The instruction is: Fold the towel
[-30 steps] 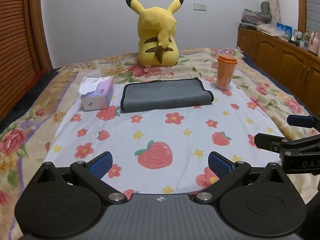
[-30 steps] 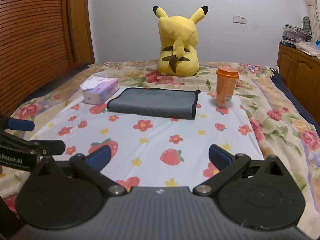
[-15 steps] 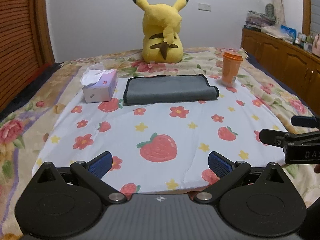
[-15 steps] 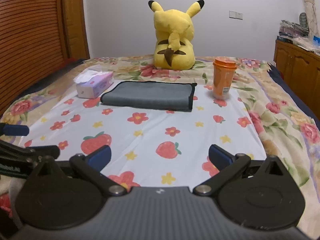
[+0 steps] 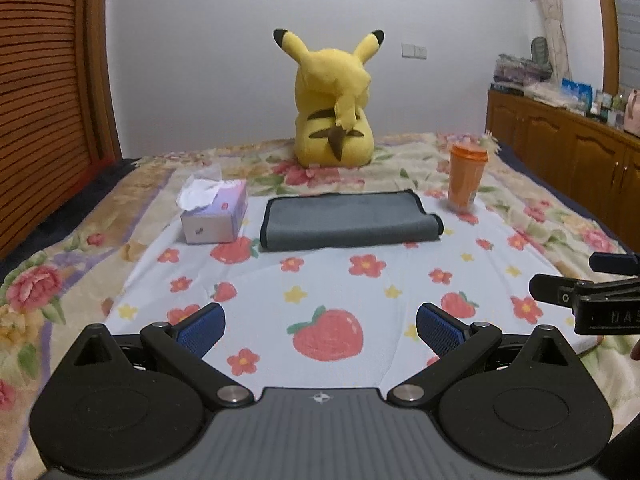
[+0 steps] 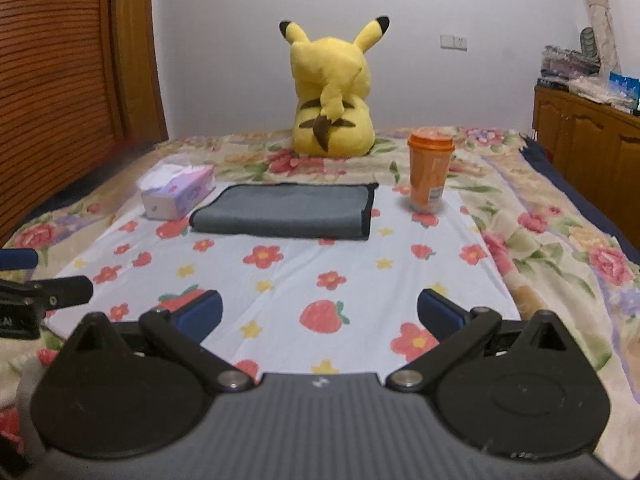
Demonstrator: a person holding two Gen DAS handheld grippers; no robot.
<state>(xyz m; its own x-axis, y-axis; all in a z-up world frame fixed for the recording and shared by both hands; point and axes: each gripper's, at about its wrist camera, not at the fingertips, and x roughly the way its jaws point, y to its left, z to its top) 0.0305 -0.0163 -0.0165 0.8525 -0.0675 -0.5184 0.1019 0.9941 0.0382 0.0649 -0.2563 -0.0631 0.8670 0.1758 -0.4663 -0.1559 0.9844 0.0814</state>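
Observation:
A grey towel with a black hem lies folded into a flat rectangle on the white strawberry-print cloth on the bed; it also shows in the right wrist view. My left gripper is open and empty, held low over the cloth's near edge, well short of the towel. My right gripper is also open and empty, at about the same distance. The right gripper shows at the right edge of the left wrist view.
A yellow Pikachu plush sits behind the towel. A tissue box stands left of the towel, an orange lidded cup to its right. Wooden cabinets line the right wall, a slatted wooden panel the left.
Both grippers have drawn back from the towel and tilted up, so the towel and plush appear farther away and lower in view. Both jaws stay open. The towel has not moved.

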